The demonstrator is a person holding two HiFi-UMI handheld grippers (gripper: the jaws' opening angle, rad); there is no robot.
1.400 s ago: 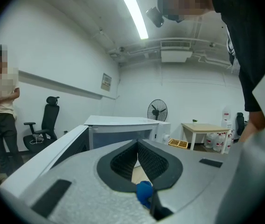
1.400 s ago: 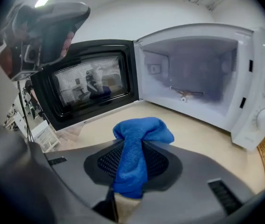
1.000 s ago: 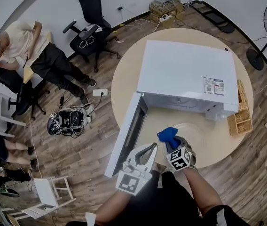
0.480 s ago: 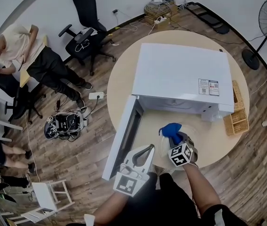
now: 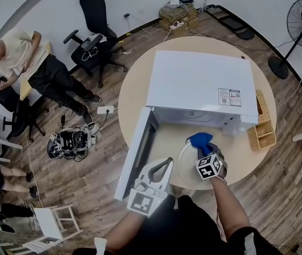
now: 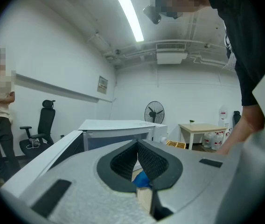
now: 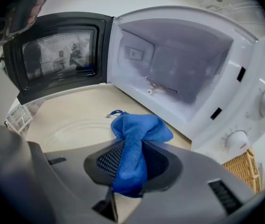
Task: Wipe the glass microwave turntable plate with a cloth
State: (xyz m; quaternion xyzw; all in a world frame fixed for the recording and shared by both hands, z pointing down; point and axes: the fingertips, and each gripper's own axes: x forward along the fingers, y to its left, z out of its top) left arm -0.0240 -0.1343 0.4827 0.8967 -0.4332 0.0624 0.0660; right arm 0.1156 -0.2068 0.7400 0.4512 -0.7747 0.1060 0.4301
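On worktop (image 5: 132, 97) before open microwave (image 5: 199, 84): plate (image 5: 187, 169) laid flat, out for access. Right hand-held gripper (image 7: 131, 164) clamps bunched cloth (image 7: 139, 129) over plate, ready for wiping. Left hand-held gripper (image 6: 137, 160), jaws together, empty, held clear.

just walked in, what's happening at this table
A person works with two handheld grippers. The right gripper is shut on a blue cloth, held over the glass plate, which lies on the table before the open microwave. The left gripper is shut and empty, held near the door.
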